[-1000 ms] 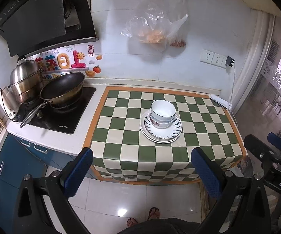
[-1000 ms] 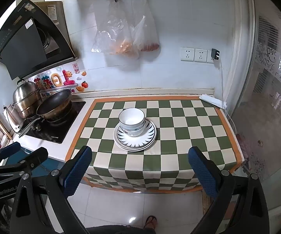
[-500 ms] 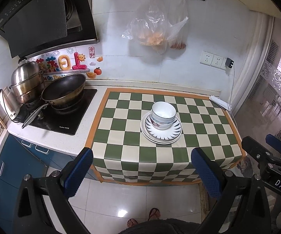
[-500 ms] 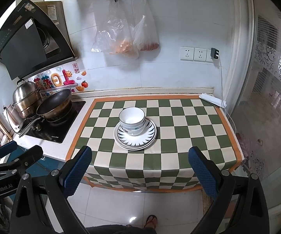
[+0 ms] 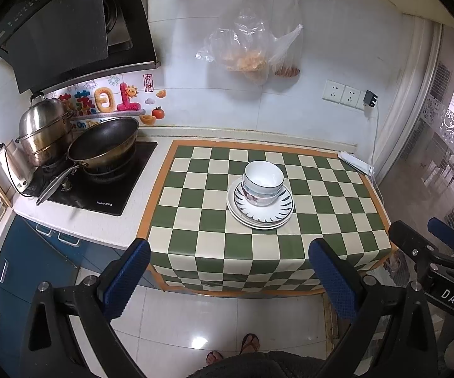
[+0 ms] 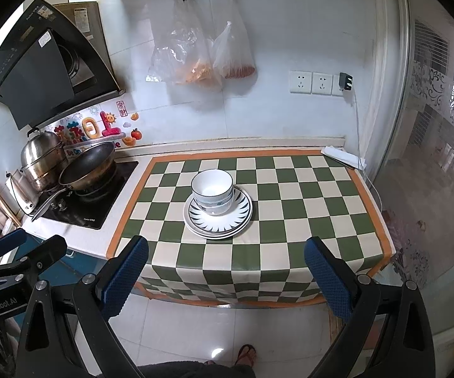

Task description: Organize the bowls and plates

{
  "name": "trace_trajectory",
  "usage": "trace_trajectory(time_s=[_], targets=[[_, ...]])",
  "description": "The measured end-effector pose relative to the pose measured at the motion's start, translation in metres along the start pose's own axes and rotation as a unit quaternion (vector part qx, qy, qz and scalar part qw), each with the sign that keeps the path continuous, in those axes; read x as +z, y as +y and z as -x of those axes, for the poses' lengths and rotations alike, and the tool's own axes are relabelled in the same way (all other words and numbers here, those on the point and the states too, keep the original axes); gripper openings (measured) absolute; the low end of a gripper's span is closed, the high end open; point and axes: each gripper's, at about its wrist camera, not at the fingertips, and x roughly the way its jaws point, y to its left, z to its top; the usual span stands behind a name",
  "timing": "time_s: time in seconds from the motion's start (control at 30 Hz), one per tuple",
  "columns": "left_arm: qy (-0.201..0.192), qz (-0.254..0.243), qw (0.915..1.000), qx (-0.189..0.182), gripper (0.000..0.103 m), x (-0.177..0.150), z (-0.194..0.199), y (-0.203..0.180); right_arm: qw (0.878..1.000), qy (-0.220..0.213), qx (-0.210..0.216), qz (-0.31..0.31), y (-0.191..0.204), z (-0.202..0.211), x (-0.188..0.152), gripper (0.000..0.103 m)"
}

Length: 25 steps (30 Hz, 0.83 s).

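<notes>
Stacked white bowls (image 5: 263,184) (image 6: 212,190) sit on stacked plates (image 5: 274,215) (image 6: 239,217) with a dark leaf rim, in the middle of the green-and-cream checked counter (image 5: 195,217) (image 6: 305,208). My left gripper (image 5: 230,274) is open and empty, held back over the floor in front of the counter edge. My right gripper (image 6: 225,271) is open and empty, also back from the counter. Each gripper shows at the edge of the other's view.
A black wok (image 5: 104,145) and a steel pot (image 5: 44,132) stand on the hob (image 5: 100,189) at the left. Plastic bags (image 6: 201,53) hang on the wall above. A white power strip (image 6: 343,156) lies at the back right corner. A glass door is at the right.
Both grippers have drawn back slightly from the counter; the view has shifted a little. The bowls and plates have not moved.
</notes>
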Motion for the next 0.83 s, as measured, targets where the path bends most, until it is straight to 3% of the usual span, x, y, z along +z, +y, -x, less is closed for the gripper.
trace_trajectory(time_s=[0.83], targets=[[0.003, -0.001, 1.0, -0.006, 0.103, -0.0058, 0.0008, -0.0063, 1.0, -0.002, -0.009, -0.004, -0.0052, 0.0046, -0.0069, 0.101]])
